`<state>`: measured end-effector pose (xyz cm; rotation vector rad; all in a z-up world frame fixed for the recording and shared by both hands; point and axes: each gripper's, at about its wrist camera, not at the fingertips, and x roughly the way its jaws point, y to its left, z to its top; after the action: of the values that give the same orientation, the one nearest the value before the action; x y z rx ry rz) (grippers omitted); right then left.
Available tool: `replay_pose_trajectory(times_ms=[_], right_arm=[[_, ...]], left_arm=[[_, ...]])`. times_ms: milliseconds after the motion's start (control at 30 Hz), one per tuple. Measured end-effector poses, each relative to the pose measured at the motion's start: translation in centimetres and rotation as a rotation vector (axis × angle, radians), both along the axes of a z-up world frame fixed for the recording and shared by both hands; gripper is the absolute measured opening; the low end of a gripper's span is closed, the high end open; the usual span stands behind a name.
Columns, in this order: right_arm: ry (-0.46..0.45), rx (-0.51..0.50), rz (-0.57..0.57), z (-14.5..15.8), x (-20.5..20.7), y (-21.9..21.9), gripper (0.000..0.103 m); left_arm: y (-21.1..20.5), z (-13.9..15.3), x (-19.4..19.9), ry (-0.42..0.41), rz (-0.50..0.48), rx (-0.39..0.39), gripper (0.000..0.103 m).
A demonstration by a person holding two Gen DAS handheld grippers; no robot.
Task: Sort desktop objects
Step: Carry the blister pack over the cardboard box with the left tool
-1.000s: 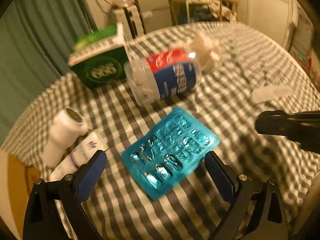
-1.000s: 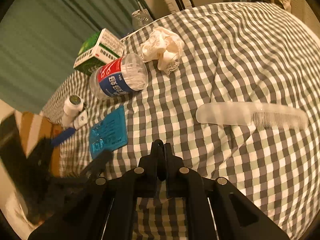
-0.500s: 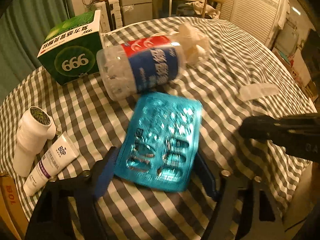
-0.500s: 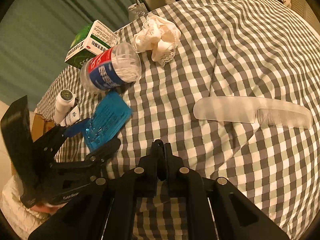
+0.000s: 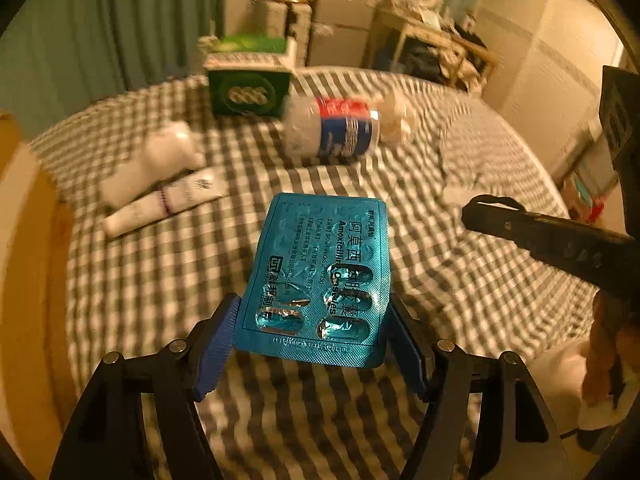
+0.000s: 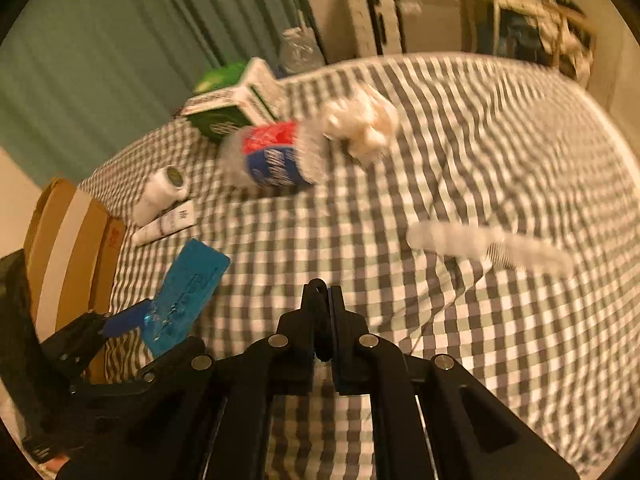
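Blister pack (image 5: 320, 276) now lifted off tablecloth (image 5: 160, 280); tube (image 5: 168, 204), bottle (image 5: 152, 164) beyond.

Left wrist cam sits low & close behind the blister pack (image 5: 320, 280), facing far across the checked tablecloth (image 5: 160, 280). Right wrist cam looks from higher, further right, facing far-left. Both share the pack (image 6: 184, 296), green box (image 5: 250, 90), cotton swab jar (image 6: 276, 158).

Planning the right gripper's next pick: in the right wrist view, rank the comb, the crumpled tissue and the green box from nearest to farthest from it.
1. Comb: nearest, ahead to the right.
2. Crumpled tissue: farther, roughly straight ahead.
3. Green box: farthest, up left near the curtain.
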<state>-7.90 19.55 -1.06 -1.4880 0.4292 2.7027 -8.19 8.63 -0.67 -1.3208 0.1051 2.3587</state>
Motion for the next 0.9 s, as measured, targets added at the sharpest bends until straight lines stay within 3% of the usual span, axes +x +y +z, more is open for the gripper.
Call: replay_pose_trajectory(times_ms=[133,300,500,667,900], right_arm=[[0.038,0.047,0.065,3.2,1.0,-3.0,0.006],[0.15,0.058,0.131,8.1,3.3,-6.4,0.006],[0.252,-0.073,0.228,12.5,5.4,-8.9,0.006],[0.261,-0.217,0.306,14.3,6.8,-11.3,0.006],[0.251,-0.214,0.401,15.5,7.5,-16.9,0.006]], left_arm=[[-1.9,3.7,1.9,0.057,0.03,0.055,0.073],[-4.2,8.2,3.2,0.116,0.086,0.091,0.073],[-8.8,12.7,5.3,0.201,0.153,0.133,0.073],[-12.9,14.9,6.9,0.203,0.251,0.122,0.073],[-19.2,15.1,8.0,0.218,0.367,0.092,0.073]])
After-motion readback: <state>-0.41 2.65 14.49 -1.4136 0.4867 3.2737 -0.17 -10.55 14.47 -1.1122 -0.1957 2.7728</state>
